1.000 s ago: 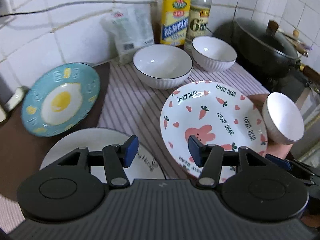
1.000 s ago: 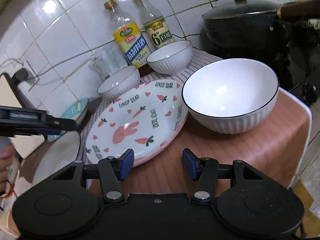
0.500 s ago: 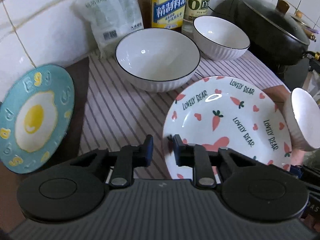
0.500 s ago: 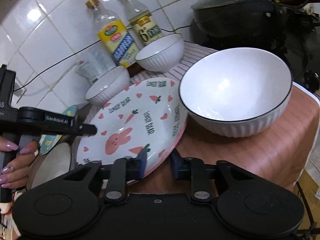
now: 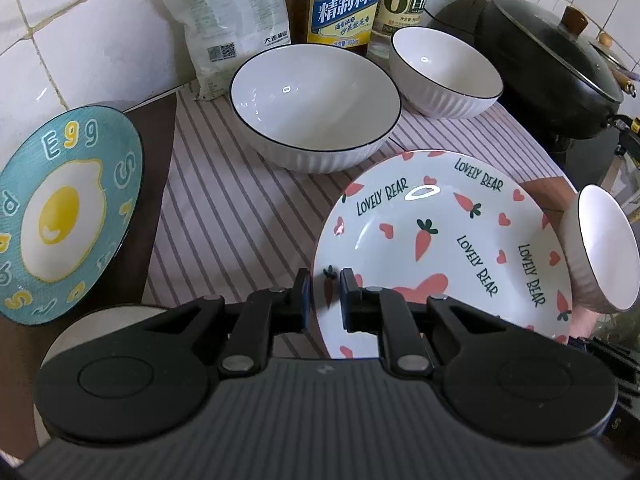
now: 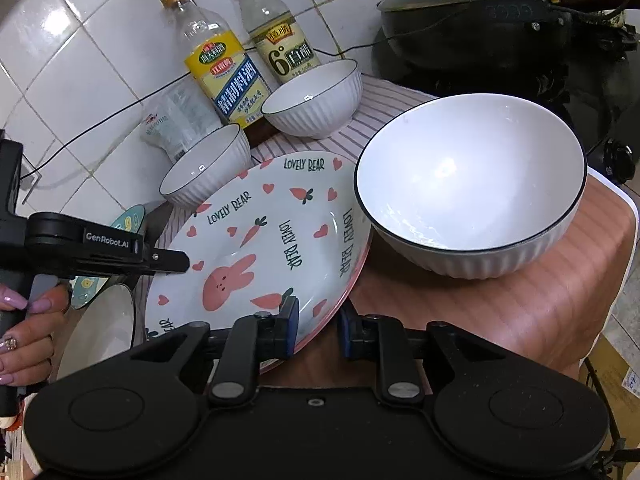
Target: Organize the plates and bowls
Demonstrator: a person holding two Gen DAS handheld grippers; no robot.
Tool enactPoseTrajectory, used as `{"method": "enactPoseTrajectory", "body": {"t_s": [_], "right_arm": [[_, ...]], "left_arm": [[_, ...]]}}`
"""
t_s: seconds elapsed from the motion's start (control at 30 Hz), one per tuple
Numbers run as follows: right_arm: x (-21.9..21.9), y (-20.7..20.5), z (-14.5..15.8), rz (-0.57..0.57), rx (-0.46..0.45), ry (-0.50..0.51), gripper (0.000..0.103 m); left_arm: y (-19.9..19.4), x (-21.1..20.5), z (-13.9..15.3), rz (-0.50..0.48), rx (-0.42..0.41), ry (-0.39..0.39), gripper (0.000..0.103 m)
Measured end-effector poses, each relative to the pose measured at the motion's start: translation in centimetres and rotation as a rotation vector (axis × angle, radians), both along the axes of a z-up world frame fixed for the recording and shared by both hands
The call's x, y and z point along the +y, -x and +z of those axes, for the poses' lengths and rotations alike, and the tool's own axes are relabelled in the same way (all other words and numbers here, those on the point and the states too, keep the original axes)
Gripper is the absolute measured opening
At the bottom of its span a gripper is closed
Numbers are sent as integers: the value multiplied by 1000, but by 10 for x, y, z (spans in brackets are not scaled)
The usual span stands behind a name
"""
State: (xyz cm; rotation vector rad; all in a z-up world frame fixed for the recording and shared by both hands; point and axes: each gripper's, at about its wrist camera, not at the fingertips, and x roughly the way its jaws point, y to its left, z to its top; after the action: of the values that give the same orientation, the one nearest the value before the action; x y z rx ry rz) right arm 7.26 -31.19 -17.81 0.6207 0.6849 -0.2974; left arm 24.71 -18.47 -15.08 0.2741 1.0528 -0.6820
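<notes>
A home kitchen: white tiled wall (image 5: 80, 32), seasoning bottles (image 5: 344, 4) top centre, lidded black wok (image 5: 552, 68) upper right.

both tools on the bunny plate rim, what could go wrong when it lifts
The left tool and the right tool, its jaws closing, each pinch only the thin rim of the Lovely Bear plate, so the glazed edge may slip out. The large white bowl sits right against the plate's edge and could get bumped toward the counter's edge.

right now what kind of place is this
Most likely a home kitchen counter: a white tiled wall, seasoning bottles, a lidded black wok, and bowls and plates on a striped cloth.
</notes>
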Motion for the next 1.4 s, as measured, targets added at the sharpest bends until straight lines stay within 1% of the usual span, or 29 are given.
{"method": "enactPoseTrajectory", "body": {"t_s": [0.07,0.2,0.37,0.6,0.7,0.87,1.07,1.23,1.4], "right_arm": [[-2,0,1,12,7,-10,24],[-2,5,2,34,1,-75,24],[8,12,15,79,-23,-92,24],[29,18,46,172,-51,-91,24],[41,16,56,220,-59,-86,24],[62,13,70,298,-67,-77,24],[86,5,78,391,-50,-67,24],[99,-7,73,441,-13,-70,24],[108,-18,64,484,30,-56,24]], "left_arm": [[4,3,5,-4,-14,-4,13],[10,17,17,18,-12,11,13],[25,41,35,42,-56,16,13],[46,89,65,140,-84,60,13],[57,109,77,181,-101,66,13],[73,145,89,255,-112,80,13],[84,187,82,347,-87,89,13],[86,208,63,405,-43,97,13],[84,219,41,446,-3,85,13]]}}
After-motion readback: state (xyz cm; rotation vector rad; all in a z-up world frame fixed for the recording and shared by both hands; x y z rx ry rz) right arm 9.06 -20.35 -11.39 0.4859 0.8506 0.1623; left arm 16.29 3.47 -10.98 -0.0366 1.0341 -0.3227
